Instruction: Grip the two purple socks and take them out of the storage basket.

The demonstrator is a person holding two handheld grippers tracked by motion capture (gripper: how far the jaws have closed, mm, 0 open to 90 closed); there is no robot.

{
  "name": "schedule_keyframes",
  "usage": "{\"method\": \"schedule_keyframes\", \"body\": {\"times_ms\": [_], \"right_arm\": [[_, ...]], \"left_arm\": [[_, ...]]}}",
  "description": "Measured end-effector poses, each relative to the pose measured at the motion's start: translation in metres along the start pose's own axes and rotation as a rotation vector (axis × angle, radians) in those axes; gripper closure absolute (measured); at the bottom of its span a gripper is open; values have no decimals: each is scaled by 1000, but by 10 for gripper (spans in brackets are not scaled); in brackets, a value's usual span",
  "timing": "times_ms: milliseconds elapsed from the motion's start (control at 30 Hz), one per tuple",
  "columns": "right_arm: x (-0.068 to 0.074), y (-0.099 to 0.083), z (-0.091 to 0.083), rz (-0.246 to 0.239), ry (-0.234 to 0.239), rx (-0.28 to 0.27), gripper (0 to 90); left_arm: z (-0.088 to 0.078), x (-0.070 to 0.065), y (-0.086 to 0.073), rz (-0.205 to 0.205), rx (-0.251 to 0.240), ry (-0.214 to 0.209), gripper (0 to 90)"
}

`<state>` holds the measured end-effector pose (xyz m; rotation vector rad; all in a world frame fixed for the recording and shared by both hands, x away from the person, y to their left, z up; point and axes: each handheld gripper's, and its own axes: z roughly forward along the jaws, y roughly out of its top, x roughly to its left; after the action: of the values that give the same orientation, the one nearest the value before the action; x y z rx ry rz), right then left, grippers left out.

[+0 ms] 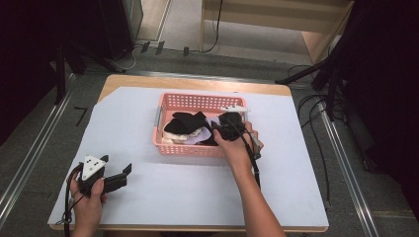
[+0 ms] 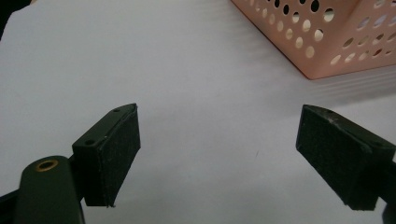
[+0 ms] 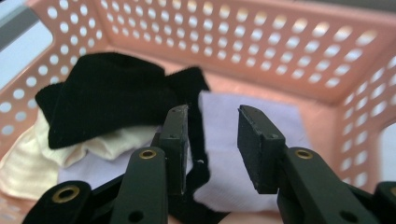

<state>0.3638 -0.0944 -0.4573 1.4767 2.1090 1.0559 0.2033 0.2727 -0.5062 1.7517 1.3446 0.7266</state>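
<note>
Black cloth (image 3: 107,100), soft and light, lies heaped in the pink basket (image 1: 197,101) on the bench (image 1: 148,197), over cream and lilac pieces. It is judged limp and best pinched at a raised fold. The right gripper (image 3: 212,140) is held part-open above it, nothing clamped. The left gripper (image 2: 219,154) rests wide open, empty, beside the basket.

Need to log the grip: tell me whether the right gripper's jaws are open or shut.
Open. The right gripper hangs over the pink basket; a gap shows between its pads, nothing pinched.
</note>
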Motion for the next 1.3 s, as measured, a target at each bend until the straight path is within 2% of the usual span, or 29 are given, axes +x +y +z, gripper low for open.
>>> {"method": "schedule_keyframes", "body": {"times_ms": [100,167,300,333,400,467,533,600,633,667,700,800,967,1133,1300], "right_arm": [[1,-4,10,-41,-56,45,625],[4,-6,14,-87,-99,47,583],[6,-5,16,-75,-130,60,626],[4,-5,16,-51,-125,71,645],[-1,-6,18,-20,-73,118,664],[0,-6,17,-36,-79,123,669],[-1,-7,19,-37,-60,146,709],[-1,-7,20,-49,-64,163,741],[-1,-8,20,-78,-74,181,827],[-2,-8,19,-88,-80,182,870],[-3,-8,17,-72,-74,174,888],[-10,-5,5,-2,-22,89,896],[-11,1,-22,1,37,-79,897],[4,14,-49,-33,102,-222,897],[19,25,-75,-73,140,-340,897]], "left_arm": [[0,0,0,0,0,0,146],[0,0,0,-2,-1,-1,146],[0,1,0,-6,-3,-3,146],[0,1,0,-7,-4,-3,146],[0,1,0,-9,-3,-4,146],[0,1,0,-9,-2,-5,146],[0,1,0,-7,0,-5,146],[0,1,0,-6,1,-5,146],[0,1,0,-5,0,-5,146],[0,1,0,-6,-1,-5,146],[0,1,0,-6,-1,-5,146],[0,1,0,-4,0,-3,146],[1,0,0,-4,3,-1,146],[1,0,0,-2,3,2,146],[1,0,0,-4,-1,2,146]]}}
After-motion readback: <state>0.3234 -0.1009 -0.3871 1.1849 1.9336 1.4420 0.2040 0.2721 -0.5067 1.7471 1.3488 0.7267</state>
